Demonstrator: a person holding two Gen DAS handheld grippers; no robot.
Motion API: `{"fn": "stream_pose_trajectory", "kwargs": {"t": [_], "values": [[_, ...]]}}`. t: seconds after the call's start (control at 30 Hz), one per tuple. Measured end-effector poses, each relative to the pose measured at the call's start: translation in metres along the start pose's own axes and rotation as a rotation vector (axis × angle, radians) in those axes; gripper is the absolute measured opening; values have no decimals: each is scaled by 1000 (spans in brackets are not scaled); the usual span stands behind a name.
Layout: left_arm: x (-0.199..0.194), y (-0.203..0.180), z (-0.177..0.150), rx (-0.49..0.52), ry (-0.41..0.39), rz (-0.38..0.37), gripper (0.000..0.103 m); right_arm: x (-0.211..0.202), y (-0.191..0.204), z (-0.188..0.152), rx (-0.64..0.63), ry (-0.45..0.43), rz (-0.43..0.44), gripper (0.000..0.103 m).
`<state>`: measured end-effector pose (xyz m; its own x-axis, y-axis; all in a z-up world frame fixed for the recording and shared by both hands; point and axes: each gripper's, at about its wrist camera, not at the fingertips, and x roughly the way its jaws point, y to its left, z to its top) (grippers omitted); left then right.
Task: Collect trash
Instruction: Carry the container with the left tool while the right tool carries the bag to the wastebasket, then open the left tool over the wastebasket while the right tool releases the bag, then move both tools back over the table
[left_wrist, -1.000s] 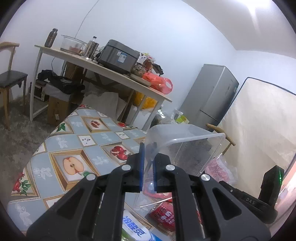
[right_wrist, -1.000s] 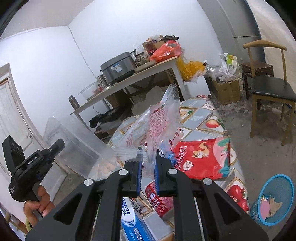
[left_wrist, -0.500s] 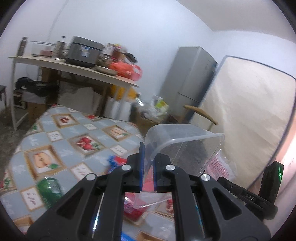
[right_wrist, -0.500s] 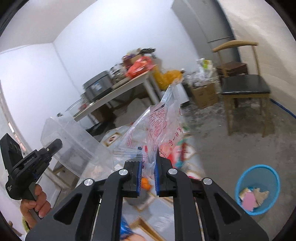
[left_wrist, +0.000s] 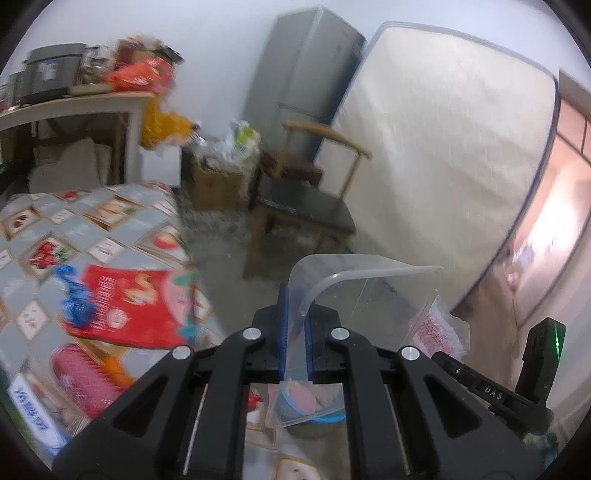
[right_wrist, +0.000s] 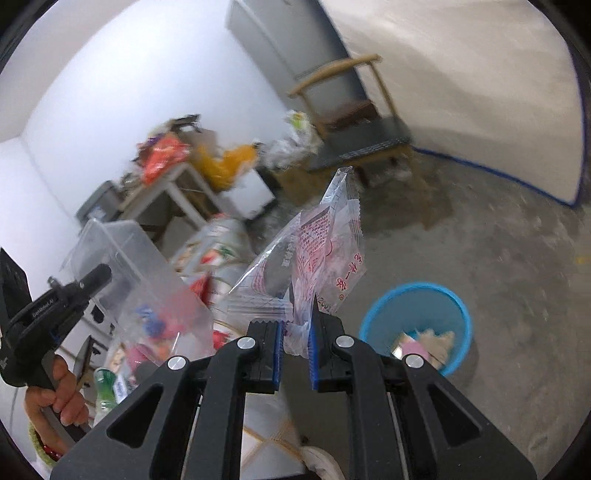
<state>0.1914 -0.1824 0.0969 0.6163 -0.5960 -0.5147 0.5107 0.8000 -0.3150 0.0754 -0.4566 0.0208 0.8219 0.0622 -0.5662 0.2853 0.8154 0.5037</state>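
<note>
My left gripper (left_wrist: 295, 328) is shut on the wall of a clear plastic container (left_wrist: 365, 295) and holds it in the air past the table's edge. My right gripper (right_wrist: 295, 343) is shut on a clear plastic bag with red print (right_wrist: 317, 254), held up above the floor. A blue trash basket (right_wrist: 417, 325) with scraps in it stands on the floor just right of the bag; it also shows through the container in the left wrist view (left_wrist: 314, 410). The container also shows at the left of the right wrist view (right_wrist: 122, 266).
The table with a fruit-pattern cloth (left_wrist: 48, 229) carries a red snack bag (left_wrist: 125, 306) and other packets. A wooden chair (left_wrist: 310, 199) stands on the concrete floor by a mattress (left_wrist: 443, 155) and a fridge (left_wrist: 299, 74). A cluttered white table (left_wrist: 74, 107) is behind.
Both grippers have swung to the right, away from the table and toward the floor. The blue basket has come closer in the right wrist view. Both holds are unchanged.
</note>
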Motion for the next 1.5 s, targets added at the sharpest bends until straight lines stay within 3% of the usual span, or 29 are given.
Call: {"fn": "stream_pose_trajectory", "kwargs": {"t": [0.17, 0.23, 0.4, 0.63, 0.7, 0.73, 0.77, 0.8, 0.93, 1.03, 1.3, 1.5], "values": [[70, -33, -18, 46, 147, 5, 6, 25, -56, -13, 90, 69, -43, 12], [106, -45, -29, 65, 241, 10, 6, 38, -76, -16, 130, 99, -53, 12], [180, -60, -54, 116, 390, 70, 6, 75, -113, -29, 200, 174, -75, 12], [254, -69, -76, 149, 476, 146, 6, 137, -153, -32, 247, 247, -118, 14], [267, -73, -80, 159, 490, 138, 10, 152, -158, -33, 243, 265, -134, 20], [274, -74, -83, 166, 505, 133, 19, 161, -164, -33, 240, 280, -147, 25], [277, -76, -85, 170, 519, 131, 32, 175, -172, -36, 243, 305, -175, 38], [279, -77, -89, 173, 532, 131, 36, 181, -179, -38, 248, 317, -193, 45], [274, -78, -90, 177, 519, 113, 47, 191, -192, -48, 260, 342, -238, 46], [266, -75, -86, 184, 506, 116, 49, 186, -197, -55, 274, 341, -243, 48], [236, -67, -71, 168, 460, 137, 58, 158, -198, -56, 290, 314, -239, 54], [195, -62, -63, 147, 427, 106, 65, 127, -181, -51, 267, 290, -217, 59]]}}
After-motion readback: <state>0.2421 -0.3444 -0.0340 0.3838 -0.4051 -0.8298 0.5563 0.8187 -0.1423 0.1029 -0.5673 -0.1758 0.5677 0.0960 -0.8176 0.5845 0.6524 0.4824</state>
